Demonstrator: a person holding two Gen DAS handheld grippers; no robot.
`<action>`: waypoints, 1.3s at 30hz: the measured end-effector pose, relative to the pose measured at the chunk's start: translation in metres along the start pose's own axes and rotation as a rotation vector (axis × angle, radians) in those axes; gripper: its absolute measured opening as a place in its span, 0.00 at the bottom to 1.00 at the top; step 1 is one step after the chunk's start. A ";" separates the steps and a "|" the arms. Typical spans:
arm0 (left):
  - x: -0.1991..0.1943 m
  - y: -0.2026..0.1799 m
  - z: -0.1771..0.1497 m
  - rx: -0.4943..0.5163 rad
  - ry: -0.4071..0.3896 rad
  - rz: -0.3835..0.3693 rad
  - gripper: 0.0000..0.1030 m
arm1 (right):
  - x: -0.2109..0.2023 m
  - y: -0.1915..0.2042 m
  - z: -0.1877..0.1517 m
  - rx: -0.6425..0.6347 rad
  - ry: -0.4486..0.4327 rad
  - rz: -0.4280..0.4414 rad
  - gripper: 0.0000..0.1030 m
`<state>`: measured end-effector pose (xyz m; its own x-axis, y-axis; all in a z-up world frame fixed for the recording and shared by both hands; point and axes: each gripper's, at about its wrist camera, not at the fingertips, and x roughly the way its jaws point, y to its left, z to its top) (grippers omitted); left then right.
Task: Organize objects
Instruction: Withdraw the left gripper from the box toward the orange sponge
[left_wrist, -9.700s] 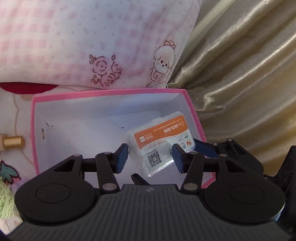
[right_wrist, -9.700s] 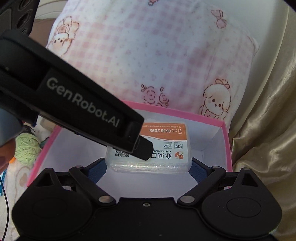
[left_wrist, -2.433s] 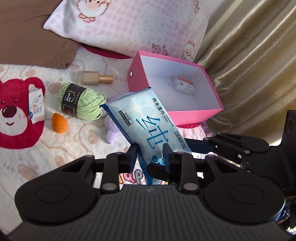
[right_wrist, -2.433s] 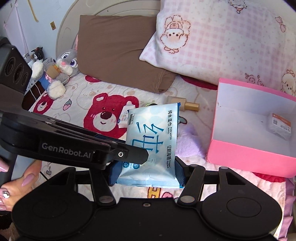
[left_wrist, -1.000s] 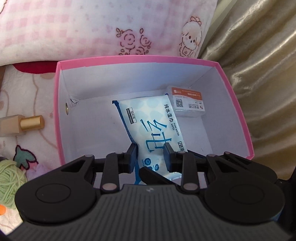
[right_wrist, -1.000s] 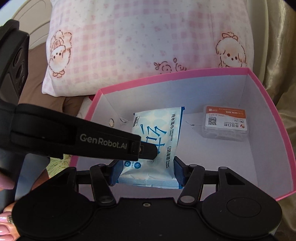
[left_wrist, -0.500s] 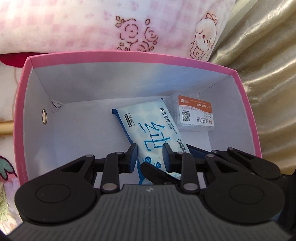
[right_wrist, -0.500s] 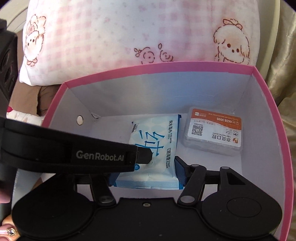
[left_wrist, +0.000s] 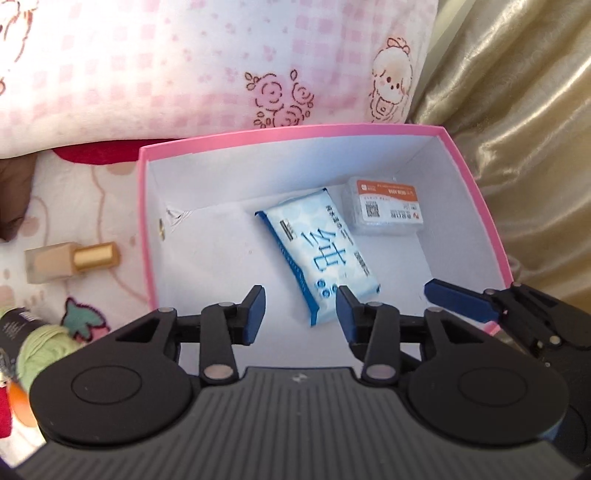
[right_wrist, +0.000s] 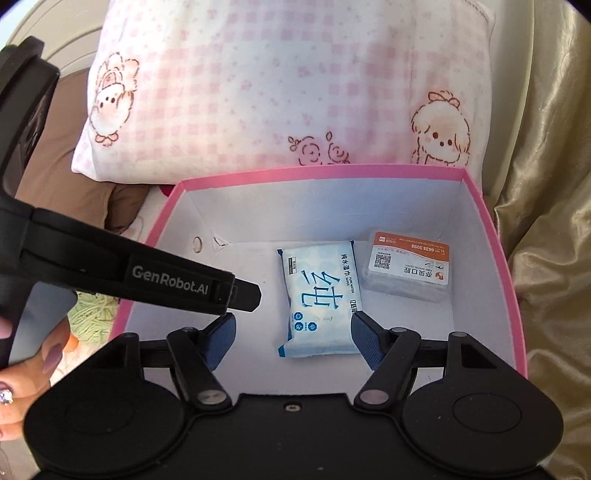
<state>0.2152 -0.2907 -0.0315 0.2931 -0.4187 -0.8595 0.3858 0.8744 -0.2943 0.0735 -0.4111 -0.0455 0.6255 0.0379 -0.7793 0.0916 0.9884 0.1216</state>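
The soft blue and white pack of wet wipes (left_wrist: 319, 254) lies flat on the white floor of the pink cardboard box (left_wrist: 476, 188). Just beside it, near the far right corner, sits the small clear plastic case with an orange and white label (left_wrist: 384, 210). The two look like they touch, or nearly so.

The left gripper (left_wrist: 300, 309) hangs over the near end of the pack with its blue tongs spread wide and nothing between them. The right gripper (right_wrist: 291, 334) is wide apart too, and it holds nothing. Its tongs sit on each side of the pack's near end.

So two things are put away in the box. More things wait outside on the bear blanket, to the left of the box: a square glass bottle with a gold cap (left_wrist: 70, 260), a green ball of yarn with a black band (left_wrist: 40, 341) and a bit of something orange (left_wrist: 20, 402) at the picture's edge. I think the job is partly done, and these are left to go in next
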 end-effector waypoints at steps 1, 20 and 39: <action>-0.009 0.000 -0.003 0.008 0.004 0.001 0.41 | -0.008 0.004 -0.001 -0.009 -0.004 -0.004 0.71; -0.187 0.046 -0.077 0.125 -0.092 0.049 0.63 | -0.121 0.104 -0.031 -0.071 -0.097 0.128 0.71; -0.208 0.144 -0.137 0.015 -0.104 0.009 0.66 | -0.086 0.215 -0.042 -0.281 0.012 0.279 0.72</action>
<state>0.0897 -0.0439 0.0473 0.3860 -0.4345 -0.8138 0.3953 0.8749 -0.2796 0.0071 -0.1961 0.0220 0.5869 0.3113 -0.7475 -0.2977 0.9414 0.1583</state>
